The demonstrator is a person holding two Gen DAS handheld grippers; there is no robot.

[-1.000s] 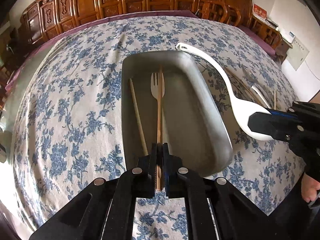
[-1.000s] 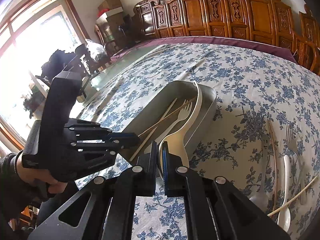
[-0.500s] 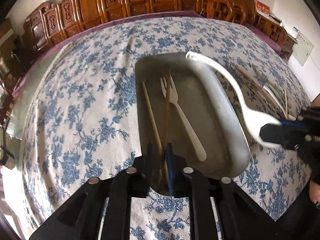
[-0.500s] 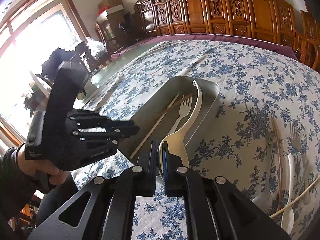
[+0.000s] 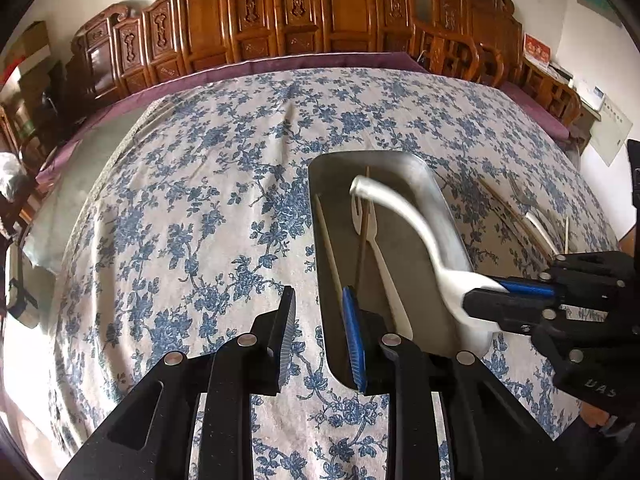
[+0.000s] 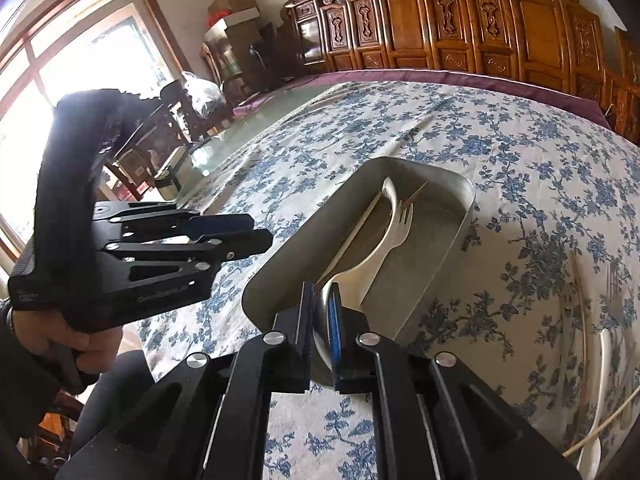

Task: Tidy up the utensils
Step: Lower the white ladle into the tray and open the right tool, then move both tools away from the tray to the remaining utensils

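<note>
A metal tray (image 5: 424, 172) (image 6: 460, 216) lies on the flowered tablecloth. In it lie a white fork (image 5: 380, 256) (image 6: 402, 220), a pale chopstick (image 5: 328, 236) and a brown chopstick (image 5: 362, 240). My left gripper (image 5: 320, 320) is open and empty over the tray's near left rim. My right gripper (image 6: 320, 320) is shut on the bowl of a white spoon (image 5: 424, 232) (image 6: 372, 252), held over the tray with the handle pointing along it. The right gripper also shows in the left wrist view (image 5: 492, 300).
More utensils lie on the cloth right of the tray: a fork (image 6: 612, 284), chopsticks (image 6: 580, 304) and a white spoon (image 6: 600, 368). Carved wooden chairs (image 5: 280, 20) ring the table's far edge. A window is at the left.
My left gripper opened and let go of the brown chopstick, which now lies in the tray, and shifted left. My right gripper brought the spoon lower over the tray.
</note>
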